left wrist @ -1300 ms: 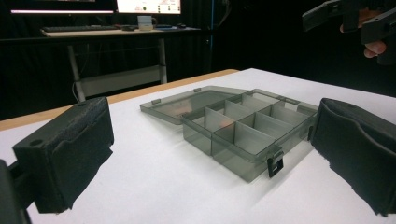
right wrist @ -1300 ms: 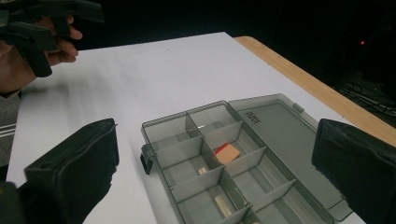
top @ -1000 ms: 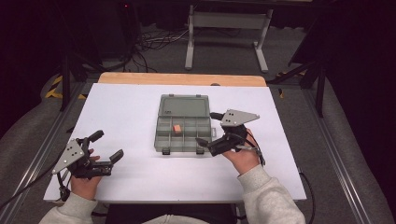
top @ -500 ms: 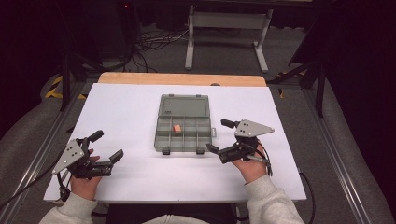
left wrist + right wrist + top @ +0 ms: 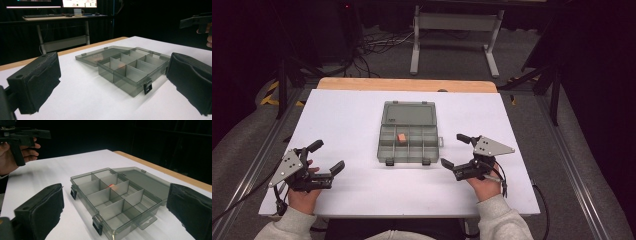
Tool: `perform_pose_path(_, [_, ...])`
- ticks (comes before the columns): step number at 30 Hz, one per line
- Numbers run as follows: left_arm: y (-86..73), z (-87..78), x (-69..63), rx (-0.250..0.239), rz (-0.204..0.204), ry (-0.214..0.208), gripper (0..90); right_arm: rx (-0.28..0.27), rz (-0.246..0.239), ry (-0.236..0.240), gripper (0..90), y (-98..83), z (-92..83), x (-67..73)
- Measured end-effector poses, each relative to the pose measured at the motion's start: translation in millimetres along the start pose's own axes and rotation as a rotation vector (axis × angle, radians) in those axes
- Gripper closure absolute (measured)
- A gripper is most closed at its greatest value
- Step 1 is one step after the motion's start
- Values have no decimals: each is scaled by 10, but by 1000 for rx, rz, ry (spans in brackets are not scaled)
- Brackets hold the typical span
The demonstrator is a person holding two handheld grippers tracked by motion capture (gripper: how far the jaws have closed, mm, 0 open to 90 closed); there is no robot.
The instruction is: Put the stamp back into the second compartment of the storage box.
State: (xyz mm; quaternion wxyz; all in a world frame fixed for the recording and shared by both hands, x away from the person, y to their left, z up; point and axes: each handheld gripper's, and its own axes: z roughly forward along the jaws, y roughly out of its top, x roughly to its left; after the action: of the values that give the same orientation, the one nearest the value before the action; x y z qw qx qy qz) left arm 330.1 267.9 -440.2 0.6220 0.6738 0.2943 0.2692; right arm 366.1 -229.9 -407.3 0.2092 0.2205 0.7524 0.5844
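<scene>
We hold the left tool [image 5: 326, 156] and the right tool [image 5: 455, 150] over the white worktop [image 5: 352, 120], both with jaws apart and empty. Between them lies the open grey box [image 5: 408, 132], an orange block [image 5: 401, 137] in one compartment.

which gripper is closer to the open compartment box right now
Right. The right gripper sits just off the compartment box's right front corner; the left gripper is farther away, beyond its left front corner.
</scene>
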Motion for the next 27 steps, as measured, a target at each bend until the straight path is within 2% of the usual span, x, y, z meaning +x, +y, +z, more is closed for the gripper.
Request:
perform_pose_path(12, [-18,0,6,0,2,3,2,-2,37,-25,8,-279,-42,-37])
perform_pose_path(18, [-21,-7,3,-4,5,4,2,5,74,-39,7,-415,-79,-67])
perform_pose_path(27, [-41,-8,10,-5,2,9,2,13,70,-65,7,-451,-78,-74])
